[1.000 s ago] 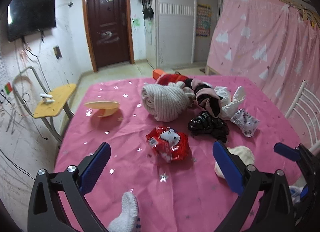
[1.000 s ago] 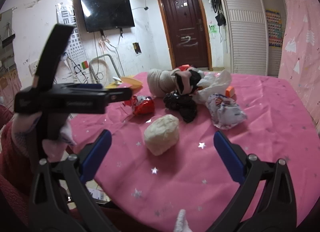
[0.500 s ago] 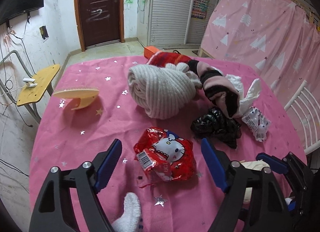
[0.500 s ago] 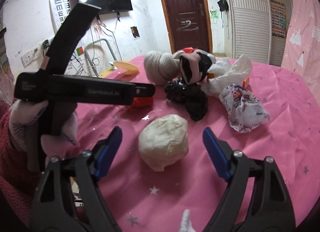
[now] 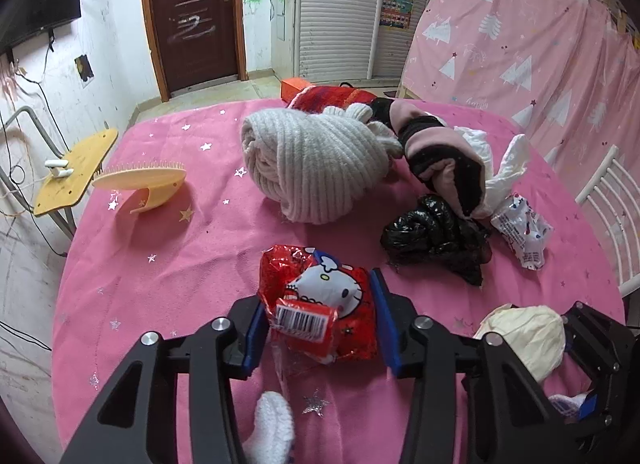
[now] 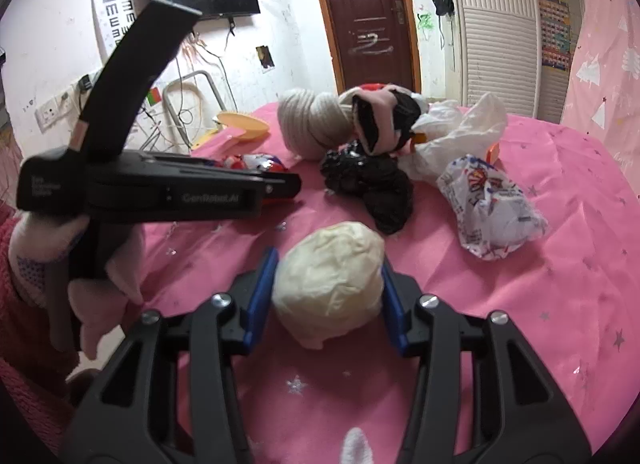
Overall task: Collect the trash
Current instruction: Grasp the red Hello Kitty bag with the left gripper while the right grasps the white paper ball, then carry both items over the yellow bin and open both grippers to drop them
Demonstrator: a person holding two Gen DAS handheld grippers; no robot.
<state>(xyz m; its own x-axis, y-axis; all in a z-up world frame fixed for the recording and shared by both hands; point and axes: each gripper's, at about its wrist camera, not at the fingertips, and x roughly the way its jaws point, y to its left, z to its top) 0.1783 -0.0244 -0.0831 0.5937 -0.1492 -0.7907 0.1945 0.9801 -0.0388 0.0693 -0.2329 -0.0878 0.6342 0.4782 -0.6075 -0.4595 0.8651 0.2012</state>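
Both sets of jaws have just been closing: my left gripper (image 5: 320, 324) now pinches the red wrapper (image 5: 316, 312) on the pink table (image 5: 160, 256), my right gripper (image 6: 326, 296) squeezes the cream wad (image 6: 328, 280). Two pieces secured, I'd say; black bag (image 5: 436, 236) and printed wrapper (image 5: 522, 230) wait beyond.

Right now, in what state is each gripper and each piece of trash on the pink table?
left gripper: just closing, pads against the red cartoon-cat wrapper.
right gripper: just closing, pads against the cream crumpled paper ball.
black crumpled plastic bag: lying loose.
white printed wrapper: lying loose.
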